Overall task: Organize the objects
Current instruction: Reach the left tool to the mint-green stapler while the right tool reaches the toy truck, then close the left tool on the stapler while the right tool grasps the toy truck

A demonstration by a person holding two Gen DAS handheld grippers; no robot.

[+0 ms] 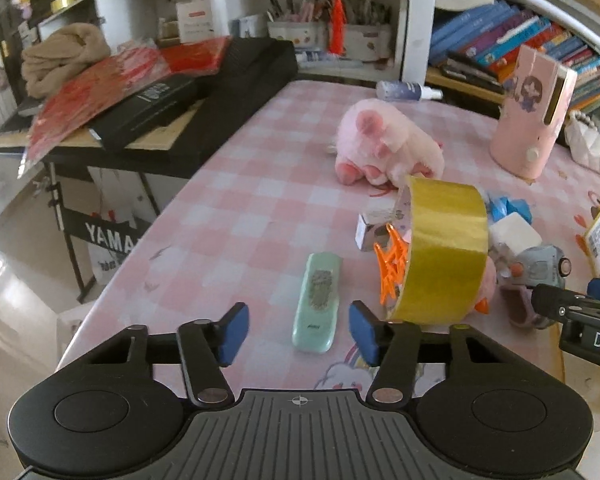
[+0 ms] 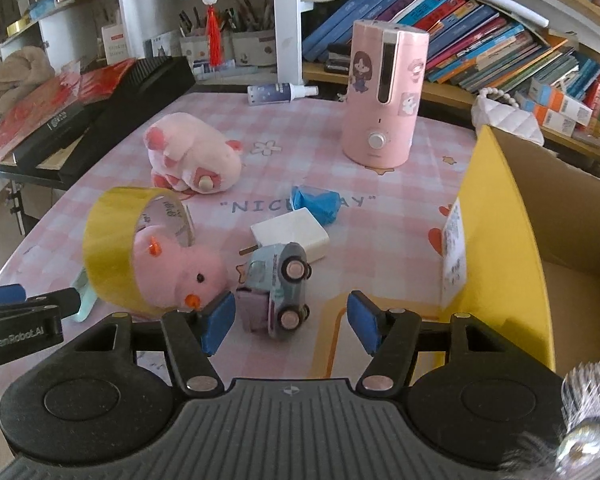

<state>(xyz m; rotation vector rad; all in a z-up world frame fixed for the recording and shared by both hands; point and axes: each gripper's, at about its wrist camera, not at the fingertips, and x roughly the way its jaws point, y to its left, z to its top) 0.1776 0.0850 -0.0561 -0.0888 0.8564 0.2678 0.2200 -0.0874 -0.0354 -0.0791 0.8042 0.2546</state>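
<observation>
Pink-checked, glossy tablecloth (image 2: 308,128) under a loose heap of small things, with the tape roll (image 2: 112,248) as landmark: a wide yellow hoop, shiny outside, pale inside, propped on edge against a soft pink chick plush (image 2: 180,272) that pokes out of its core. Just right of the roll, a hard grey toy car (image 2: 280,284) tipped on its side, wheels facing the camera; beyond that, a white rounded block (image 2: 290,234) and a crumpled blue wrapper (image 2: 316,202). Left of the roll, flat on the cloth, a mint-green clip (image 1: 318,300), smooth and oblong; touching the roll's near edge, a spiky orange claw clip (image 1: 392,268). Well right of the roll, a yellow-sided carton (image 2: 500,216), open-topped, probably meant to take the heap.

Left gripper (image 1: 298,330) part open, empty, straddling the mint clip's near end without touching. Right gripper (image 2: 291,324) part open, empty, framing the car; left pad close beside the chick, contact unclear. Both apparently narrowed to suit small targets.
</observation>
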